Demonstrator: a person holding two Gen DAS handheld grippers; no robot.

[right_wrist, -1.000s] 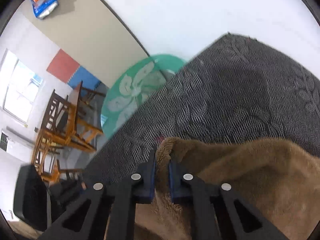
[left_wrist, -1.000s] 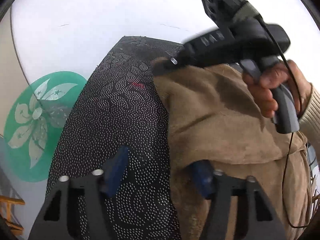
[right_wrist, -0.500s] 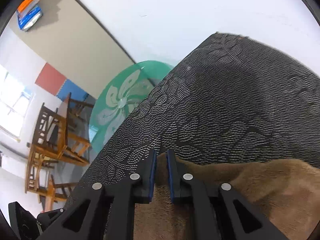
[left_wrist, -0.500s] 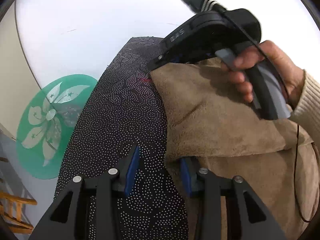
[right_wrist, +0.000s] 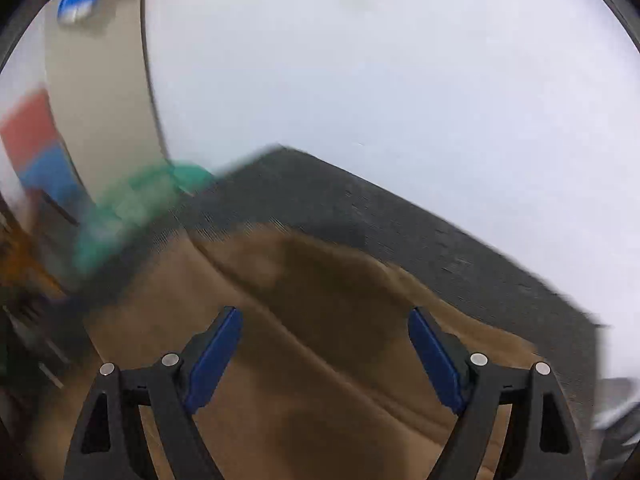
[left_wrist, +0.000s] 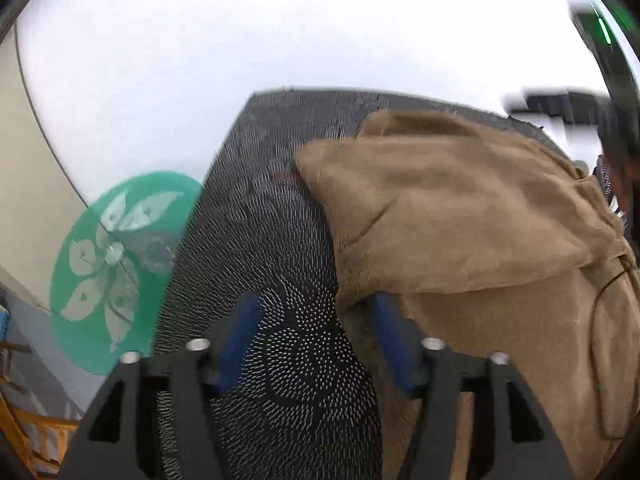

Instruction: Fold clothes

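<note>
A brown fleece garment (left_wrist: 460, 216) lies folded over on a dark patterned mat (left_wrist: 272, 248). My left gripper (left_wrist: 316, 320) is open and empty; its right finger sits at the garment's left edge, its left finger over the mat. In the right wrist view my right gripper (right_wrist: 326, 332) is open wide and empty, held above the brown garment (right_wrist: 312, 360), with the mat (right_wrist: 420, 232) beyond it. This view is blurred by motion. The right gripper's body shows blurred at the far right of the left wrist view (left_wrist: 600, 92).
The mat lies on a white table (left_wrist: 240, 40). A green round disc with a white flower (left_wrist: 112, 264) lies at the mat's left side; it shows blurred in the right wrist view (right_wrist: 132, 208). Wooden chairs (left_wrist: 24, 432) stand beyond the table edge.
My right gripper has let go of the garment corner, opened wide and pulled back to the right. The garment corner now lies on the mat. My left gripper has stayed open and shifted slightly.
</note>
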